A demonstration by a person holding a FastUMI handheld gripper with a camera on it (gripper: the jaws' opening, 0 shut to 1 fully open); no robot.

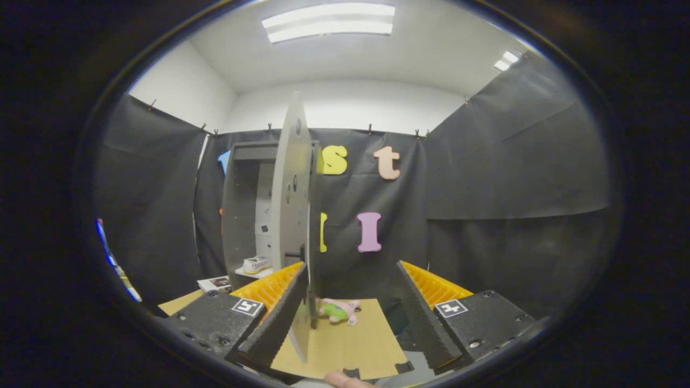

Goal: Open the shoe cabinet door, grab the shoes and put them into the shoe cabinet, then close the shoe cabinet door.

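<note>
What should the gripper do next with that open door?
Probably swing the door shut. A shoe already sits on a shelf inside the shoe cabinet, and the door stands open, edge-on just ahead of the gripper. Its fingers are spread apart, the near one close beside the door's edge, holding nothing.

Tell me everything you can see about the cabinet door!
The cabinet door is a flat, grey panel, wood-like, with small round holes. It stands upright, swung wide open and edge-on, reaching to the wooden table. Its free edge sits between the open gripper fingers, close beside the left finger. Behind it the cabinet holds a shoe.
</note>
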